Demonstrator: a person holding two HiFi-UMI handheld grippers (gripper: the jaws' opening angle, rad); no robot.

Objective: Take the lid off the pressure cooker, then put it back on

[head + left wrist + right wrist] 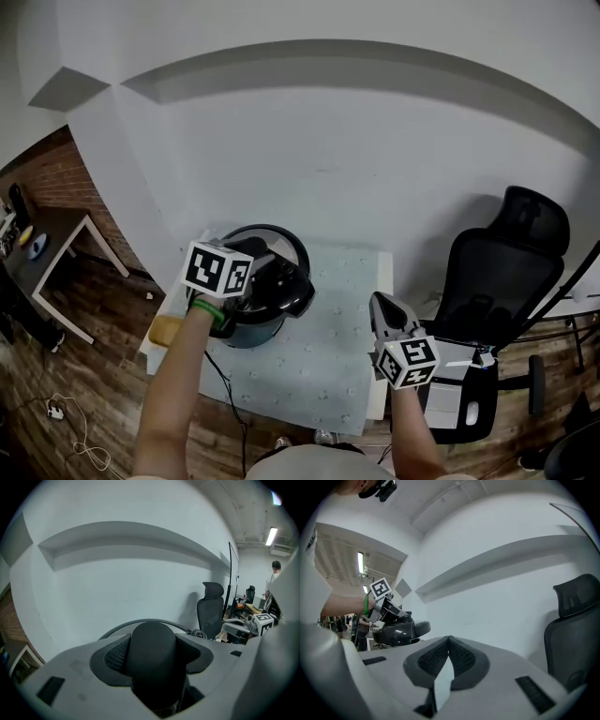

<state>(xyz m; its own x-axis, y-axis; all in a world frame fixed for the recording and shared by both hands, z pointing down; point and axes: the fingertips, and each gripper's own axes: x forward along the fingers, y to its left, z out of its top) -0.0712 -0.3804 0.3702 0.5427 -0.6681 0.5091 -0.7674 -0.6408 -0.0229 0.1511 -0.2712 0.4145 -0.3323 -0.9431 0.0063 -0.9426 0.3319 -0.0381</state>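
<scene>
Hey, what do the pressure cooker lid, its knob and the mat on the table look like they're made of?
Lid: glossy black, probably hard plastic or coated metal; bright highlights sit on its curved top.
Knob: matte black, likely plastic; it shows no shine.
Mat: pale with a dot pattern, maybe cloth or silicone; too small to tell.
</scene>
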